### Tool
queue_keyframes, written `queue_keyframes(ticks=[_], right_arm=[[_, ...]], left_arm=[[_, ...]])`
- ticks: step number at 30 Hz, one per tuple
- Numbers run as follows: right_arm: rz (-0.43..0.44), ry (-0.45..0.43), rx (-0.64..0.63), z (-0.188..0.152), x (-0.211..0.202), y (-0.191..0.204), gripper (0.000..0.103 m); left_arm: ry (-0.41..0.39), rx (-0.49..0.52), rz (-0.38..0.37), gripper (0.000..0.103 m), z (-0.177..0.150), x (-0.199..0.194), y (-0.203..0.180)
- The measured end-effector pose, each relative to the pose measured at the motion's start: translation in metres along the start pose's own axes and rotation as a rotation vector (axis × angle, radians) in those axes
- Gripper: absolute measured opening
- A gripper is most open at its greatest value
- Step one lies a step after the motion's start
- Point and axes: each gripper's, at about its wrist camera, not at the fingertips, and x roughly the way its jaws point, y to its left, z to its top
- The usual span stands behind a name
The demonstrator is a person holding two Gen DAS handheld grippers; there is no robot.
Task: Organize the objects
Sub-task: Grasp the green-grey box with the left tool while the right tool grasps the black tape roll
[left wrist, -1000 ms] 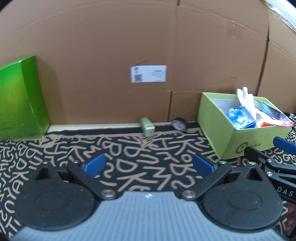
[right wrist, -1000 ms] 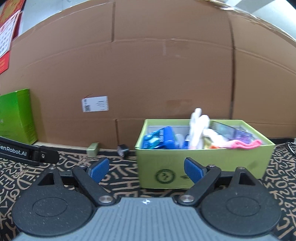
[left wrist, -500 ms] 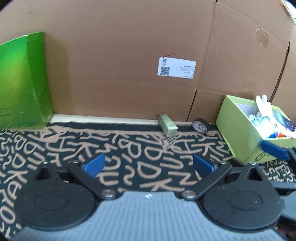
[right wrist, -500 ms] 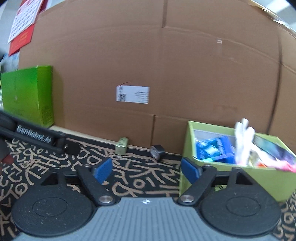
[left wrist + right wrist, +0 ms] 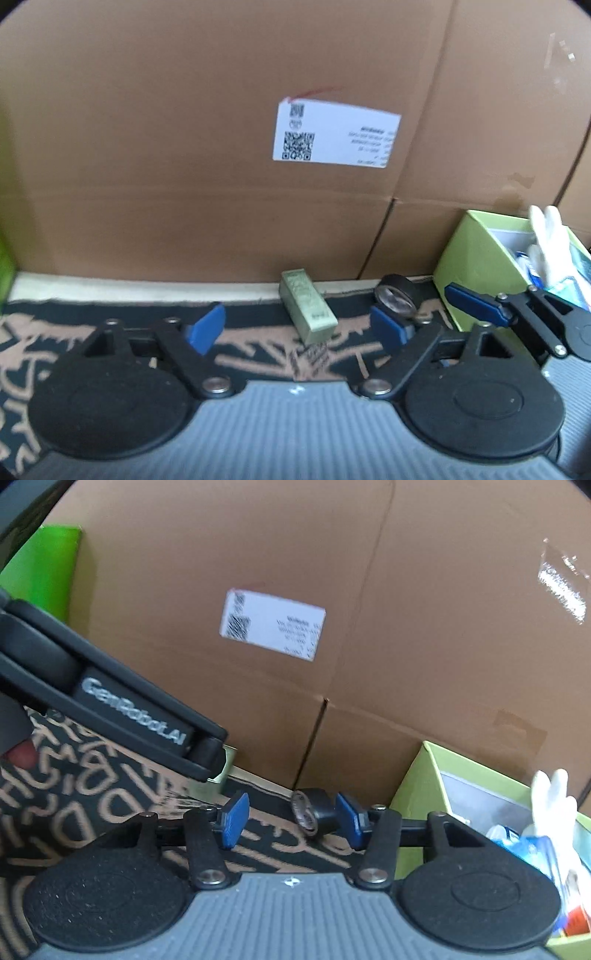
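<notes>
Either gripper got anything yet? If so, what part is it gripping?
Nothing held. The left gripper is open around the small green box; the right gripper is open around the small black cylinder, neither clamped.

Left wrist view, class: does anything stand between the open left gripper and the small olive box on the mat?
Nothing visible does. The small olive box lies on the patterned mat ahead of the left gripper, whose jaws stand open. The black roll sits to its right, apart.

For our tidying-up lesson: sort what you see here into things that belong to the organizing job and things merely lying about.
Part of the job:
- small green box on the mat
- black round object
- lime-green bin, already holding items
- left gripper, right gripper, both open

Just there:
- cardboard wall with white label
- patterned mat
</notes>
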Motion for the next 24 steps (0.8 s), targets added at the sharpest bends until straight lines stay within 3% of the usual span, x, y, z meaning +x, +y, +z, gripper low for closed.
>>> queue_keyframes(ticks=[8, 10, 12, 16, 17, 18, 24], right_arm=[[-0.011, 0.04, 0.023, 0.005, 0.028, -0.003, 0.053], [-0.002, 0.066, 0.044, 0.006, 0.035, -0.005, 0.053], [-0.007, 0.085, 0.045, 0.006, 0.042, -0.005, 0.053], [0.011, 0.115, 0.064, 0.005, 0.048, -0.008, 0.052], [0.011, 0.124, 0.065, 0.004, 0.047, -0.007, 0.041], [0.014, 0.128, 0.068, 0.003, 0.046, -0.007, 0.036], [0.058, 0.098, 0.111, -0.004, 0.008, -0.003, 0.036]], left_arm=[[0.063, -0.021, -0.042, 0.044, 0.005, 0.047, 0.005], [0.072, -0.018, -0.052, 0.028, 0.004, 0.05, 0.007], [0.074, -0.002, -0.051, 0.023, 0.003, 0.049, 0.008], [0.081, 0.023, -0.06, 0.023, -0.002, 0.041, 0.014], [0.082, 0.029, -0.059, 0.023, -0.004, 0.039, 0.015], [0.082, 0.034, -0.057, 0.023, -0.005, 0.036, 0.017], [0.089, 0.079, -0.068, 0.022, -0.022, 0.013, 0.014]])
